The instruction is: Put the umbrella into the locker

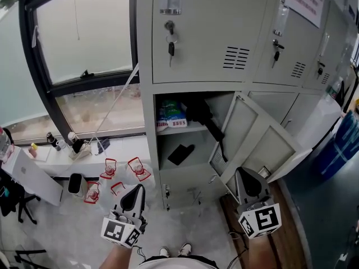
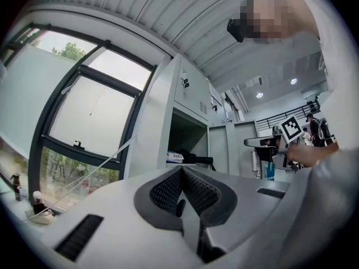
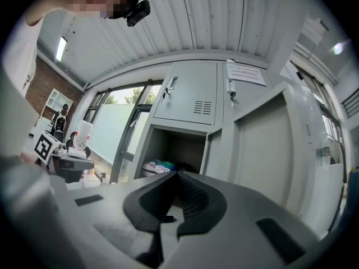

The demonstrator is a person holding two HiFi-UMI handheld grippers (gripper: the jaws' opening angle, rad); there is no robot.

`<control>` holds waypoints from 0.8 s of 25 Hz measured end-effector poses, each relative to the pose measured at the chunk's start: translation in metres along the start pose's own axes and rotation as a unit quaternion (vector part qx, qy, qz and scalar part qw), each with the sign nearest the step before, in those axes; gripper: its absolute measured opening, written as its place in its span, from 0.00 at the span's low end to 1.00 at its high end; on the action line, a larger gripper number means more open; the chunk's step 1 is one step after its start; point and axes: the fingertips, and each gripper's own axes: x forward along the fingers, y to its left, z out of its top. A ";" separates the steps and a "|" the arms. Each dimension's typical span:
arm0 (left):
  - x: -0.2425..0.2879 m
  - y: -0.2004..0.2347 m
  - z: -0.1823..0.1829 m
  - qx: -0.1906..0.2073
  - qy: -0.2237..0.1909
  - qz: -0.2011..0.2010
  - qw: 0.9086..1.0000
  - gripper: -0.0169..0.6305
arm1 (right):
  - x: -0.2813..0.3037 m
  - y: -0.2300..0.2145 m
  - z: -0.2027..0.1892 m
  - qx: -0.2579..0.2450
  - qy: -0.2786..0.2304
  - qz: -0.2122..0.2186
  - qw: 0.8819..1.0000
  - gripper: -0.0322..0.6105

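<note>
A black folded umbrella (image 1: 202, 115) lies on the upper shelf of the open grey locker (image 1: 148, 150), its strap hanging over the shelf edge. In the left gripper view the umbrella (image 2: 196, 159) shows on that shelf. The locker door (image 1: 261, 142) stands swung out to the right. My left gripper (image 1: 135, 196) hovers low in front of the locker, left of the opening, jaws together and empty (image 2: 182, 168). My right gripper (image 1: 250, 185) sits just in front of the open door's lower edge, shut with nothing in it (image 3: 178, 174).
A blue and white packet (image 1: 171, 115) shares the shelf with the umbrella, and a flat black object (image 1: 180, 154) lies in the compartment below. Keys (image 1: 170, 42) hang in the locker above. Bottle packs with red handles (image 1: 120, 178) stand on the floor at left. A blue bin (image 1: 342, 144) is at right.
</note>
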 end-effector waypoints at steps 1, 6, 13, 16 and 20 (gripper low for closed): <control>0.000 0.002 0.001 0.001 -0.001 0.003 1.000 0.06 | -0.005 -0.003 -0.002 0.007 -0.002 -0.005 1.000 0.08; -0.002 0.008 0.002 0.004 -0.001 0.012 1.000 0.06 | -0.039 -0.025 -0.025 0.052 0.006 -0.042 0.998 0.08; -0.006 0.019 0.005 0.016 0.000 0.029 0.999 0.06 | -0.095 -0.050 -0.064 0.091 0.048 -0.086 0.991 0.08; -0.008 0.023 0.009 0.024 -0.002 0.035 0.999 0.06 | -0.116 -0.059 -0.073 0.107 0.058 -0.113 0.986 0.08; -0.011 0.026 0.014 0.028 -0.004 0.042 0.999 0.06 | -0.134 -0.075 -0.076 0.128 0.050 -0.164 0.977 0.08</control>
